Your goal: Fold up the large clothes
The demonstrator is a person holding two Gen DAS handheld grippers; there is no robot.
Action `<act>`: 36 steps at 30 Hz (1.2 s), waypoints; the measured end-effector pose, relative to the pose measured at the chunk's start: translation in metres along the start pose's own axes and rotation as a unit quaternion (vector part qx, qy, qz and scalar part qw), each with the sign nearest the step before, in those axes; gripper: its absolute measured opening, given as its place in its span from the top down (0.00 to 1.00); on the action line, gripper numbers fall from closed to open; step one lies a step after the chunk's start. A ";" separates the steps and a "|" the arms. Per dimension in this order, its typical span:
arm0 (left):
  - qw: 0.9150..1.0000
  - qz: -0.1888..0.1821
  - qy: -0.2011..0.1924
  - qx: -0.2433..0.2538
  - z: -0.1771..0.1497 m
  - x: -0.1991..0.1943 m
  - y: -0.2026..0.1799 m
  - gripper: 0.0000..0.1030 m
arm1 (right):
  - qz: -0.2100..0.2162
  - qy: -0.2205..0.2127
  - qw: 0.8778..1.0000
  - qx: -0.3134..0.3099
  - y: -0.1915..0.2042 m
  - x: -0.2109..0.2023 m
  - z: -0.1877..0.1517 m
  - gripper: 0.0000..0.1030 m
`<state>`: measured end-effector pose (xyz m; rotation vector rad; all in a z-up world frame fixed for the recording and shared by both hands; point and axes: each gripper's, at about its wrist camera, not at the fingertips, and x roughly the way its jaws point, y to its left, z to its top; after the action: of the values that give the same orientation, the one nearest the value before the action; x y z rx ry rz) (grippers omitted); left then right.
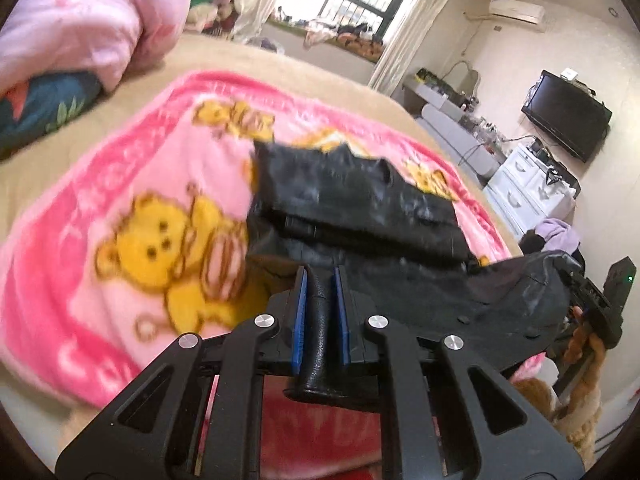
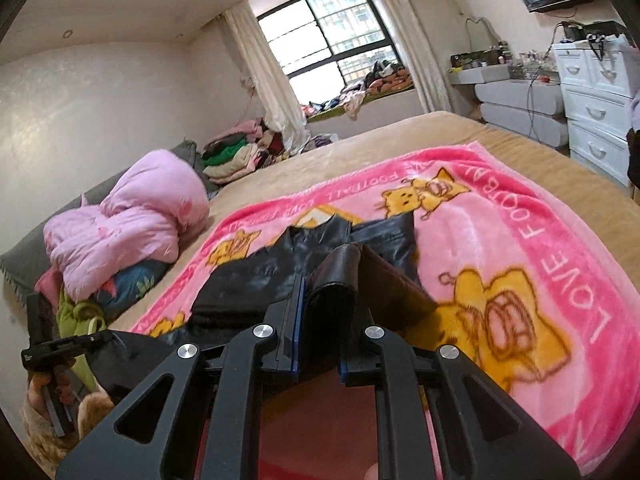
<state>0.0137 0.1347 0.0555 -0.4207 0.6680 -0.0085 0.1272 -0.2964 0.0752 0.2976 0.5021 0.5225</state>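
At far left I note a crumpled pale pink quilt (image 2: 132, 216) heaped at the bed's edge, well apart from the work. Next comes the pink fleece blanket printed with yellow bears (image 1: 132, 184), spread over the tan bed (image 2: 460, 128). On it lies the task item, a black glossy leather-look garment (image 1: 352, 196), partly folded, its near edge lifted clear of the blanket. My left gripper (image 1: 320, 280) is pinching a rolled black fold of that edge between its blue pads. My right gripper (image 2: 322, 284), further right, is likewise clamped on a thick doubled fold of the same edge.

Assessment: the material appears fairly heavy and semi-stiff; it holds its creases rather than draping. The glossy face is probably slippery against the pads, so thick hems or doubled edges are the sound places to grip. A single layer would likely slide out.
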 end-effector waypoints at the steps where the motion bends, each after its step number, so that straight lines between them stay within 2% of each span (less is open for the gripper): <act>1: 1.000 -0.004 -0.005 -0.001 0.007 0.002 -0.001 0.93 | -0.001 -0.004 1.000 0.006 -0.002 0.001 0.003 0.89; 6: 1.000 -0.010 -0.023 -0.005 0.037 0.016 0.000 0.93 | -0.012 -0.019 1.000 0.019 -0.005 0.021 0.021 0.89; 14: 0.999 0.005 -0.045 -0.003 0.081 0.047 -0.008 0.92 | -0.034 -0.042 0.998 0.043 -0.009 0.066 0.050 0.89; 25: 0.999 0.013 -0.033 -0.016 0.114 0.094 0.002 0.92 | -0.061 -0.036 0.996 0.046 -0.017 0.129 0.065 0.89; 36: 0.999 0.032 -0.007 -0.021 0.132 0.138 0.015 0.92 | -0.083 0.000 0.996 0.031 -0.026 0.184 0.074 0.88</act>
<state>0.1998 0.1786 0.0602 -0.4397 0.6693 0.0694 0.3147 -0.2290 0.0570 0.3127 0.5393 0.3469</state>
